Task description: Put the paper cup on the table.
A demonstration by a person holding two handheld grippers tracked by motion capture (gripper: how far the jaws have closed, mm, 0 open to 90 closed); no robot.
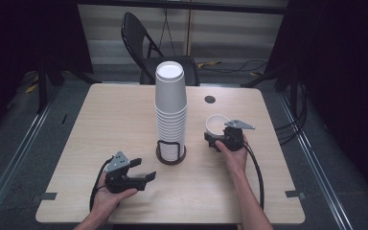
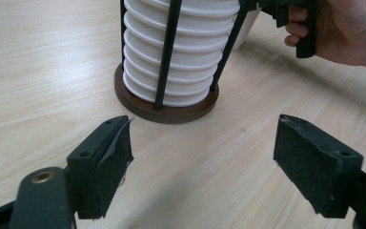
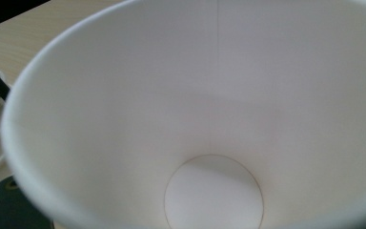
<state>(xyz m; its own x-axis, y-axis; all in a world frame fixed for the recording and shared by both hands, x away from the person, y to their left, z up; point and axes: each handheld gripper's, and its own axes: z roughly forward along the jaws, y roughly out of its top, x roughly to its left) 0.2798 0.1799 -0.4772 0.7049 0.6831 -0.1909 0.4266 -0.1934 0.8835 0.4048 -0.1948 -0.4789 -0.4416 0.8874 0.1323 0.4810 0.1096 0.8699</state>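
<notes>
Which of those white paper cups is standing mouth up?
The single cup at the right gripper, standing apart on the table; its open mouth faces up. The others sit upside down, nested in the tall stack in the holder.

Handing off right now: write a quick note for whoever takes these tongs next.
Left tongs: open, empty, low over the table, aimed at the cup holder.
Right tongs: at a single white cup right of the holder; grip can't be confirmed, the cup's inside sits right at their camera.
Stack of cups: upside down in the holder at table centre.
Done: one cup apart from the stack.
Left: probably set that cup down, then take the next.
</notes>
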